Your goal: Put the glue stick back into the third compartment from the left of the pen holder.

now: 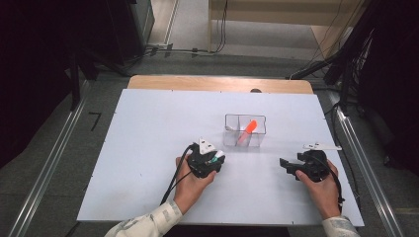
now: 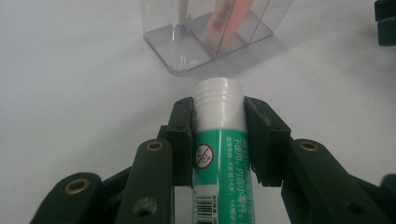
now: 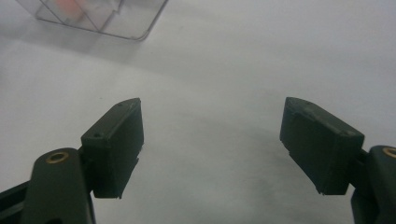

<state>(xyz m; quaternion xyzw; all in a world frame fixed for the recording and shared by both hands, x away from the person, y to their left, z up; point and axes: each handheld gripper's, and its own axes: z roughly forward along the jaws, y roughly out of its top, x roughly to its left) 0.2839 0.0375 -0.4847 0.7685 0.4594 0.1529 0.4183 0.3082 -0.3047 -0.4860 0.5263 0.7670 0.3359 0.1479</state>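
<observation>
1. Near the table's front edge, left of centre: left gripper (image 1: 216, 160) in the person's left hand (image 1: 191, 185), jaws clamped on a glue stick (image 2: 220, 135).
2. Glue stick: green label, white threaded end. In the left gripper view the white end sticks out past the jaw tips, pads (image 2: 183, 140) pressing both sides of the tube.
3. White end points toward a clear organizer box (image 1: 244, 131), which sits just beyond the left gripper on the white table (image 1: 148, 128).
4. Box has divided compartments; an orange marker (image 1: 247, 131) leans tilted in one, and a thin light-coloured stick (image 2: 183, 9) stands in a neighbouring one. Can't tell more about that item.
5. Right gripper (image 1: 284, 164) in the right hand (image 1: 323, 190), well apart from the box, at the table's right front. Jaws wide apart, nothing between them, bare table under them in the right gripper view.
6. Right gripper's jaws point left, toward the left gripper.
</observation>
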